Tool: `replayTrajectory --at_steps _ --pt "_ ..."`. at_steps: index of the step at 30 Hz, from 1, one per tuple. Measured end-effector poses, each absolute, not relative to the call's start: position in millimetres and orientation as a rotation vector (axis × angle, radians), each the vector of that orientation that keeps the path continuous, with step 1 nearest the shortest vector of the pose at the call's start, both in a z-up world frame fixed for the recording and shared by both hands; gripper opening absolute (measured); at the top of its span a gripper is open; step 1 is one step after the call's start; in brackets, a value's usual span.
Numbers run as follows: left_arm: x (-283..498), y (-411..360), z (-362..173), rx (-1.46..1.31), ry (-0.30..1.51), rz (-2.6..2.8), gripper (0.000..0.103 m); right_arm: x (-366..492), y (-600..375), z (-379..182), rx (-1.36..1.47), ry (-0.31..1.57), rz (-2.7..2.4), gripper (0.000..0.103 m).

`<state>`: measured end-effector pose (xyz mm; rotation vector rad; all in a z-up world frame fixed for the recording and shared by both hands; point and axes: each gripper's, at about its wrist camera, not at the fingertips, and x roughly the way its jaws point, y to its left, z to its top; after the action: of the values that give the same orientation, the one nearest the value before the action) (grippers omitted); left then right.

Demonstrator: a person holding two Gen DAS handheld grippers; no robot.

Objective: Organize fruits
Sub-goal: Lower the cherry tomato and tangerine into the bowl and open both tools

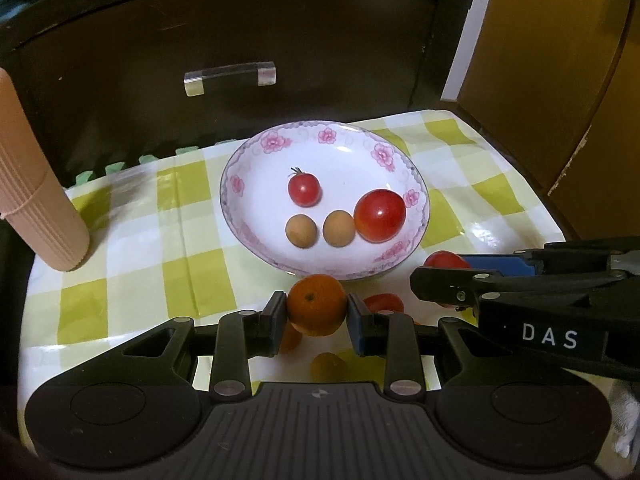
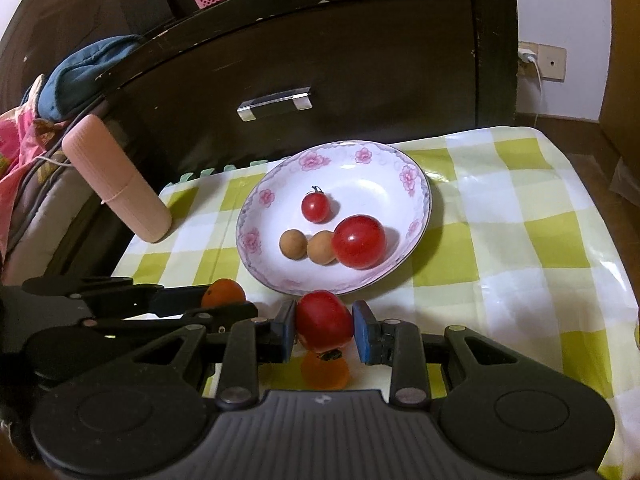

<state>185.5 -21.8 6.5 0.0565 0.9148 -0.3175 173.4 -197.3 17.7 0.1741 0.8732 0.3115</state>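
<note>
On the green-and-white checked cloth in front of a dark drawer front, a floral-rimmed plate serves as the collecting place for the fruit; it already holds a small stemmed tomato, a larger tomato and two small tan round fruits side by side, grouped toward the near half of the dish; both grippers come at it from the near edge, each carrying one piece, which suggests the plan is to gather everything into the one dish; the left gripper is clamped on an orange, its pads pressing either flank so the fruit sits squarely between the fingers, just short of the plate's near rim; the right gripper is closed on a red tomato, held the same way, also just below the rim, with its stem end seemingly turned downward; the two tools sit close beside each other, the right one reaching across just to the right of the orange; a few loose pieces, an orange-coloured fruit under the right fingers and another small yellowish one below the left, lie on the cloth, apparently not yet collected; a ribbed pink cylinder leans at the cloth's left edge, well clear of the plate.
</note>
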Motion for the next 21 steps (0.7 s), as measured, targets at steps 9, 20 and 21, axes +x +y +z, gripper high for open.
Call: replayTrajectory --at_steps 9,20,21 --pt "194.8 -22.7 8.7 0.064 0.908 -0.305 0.038 181.2 -198.3 17.9 0.179 0.866 0.307 0.029" --pt "212.0 -25.0 7.3 0.065 0.903 -0.285 0.038 201.4 -197.6 18.8 0.165 0.861 0.303 0.030" --pt "214.0 -25.0 6.7 0.064 0.904 -0.283 0.038 203.8 -197.7 18.2 0.167 0.862 0.303 0.030"
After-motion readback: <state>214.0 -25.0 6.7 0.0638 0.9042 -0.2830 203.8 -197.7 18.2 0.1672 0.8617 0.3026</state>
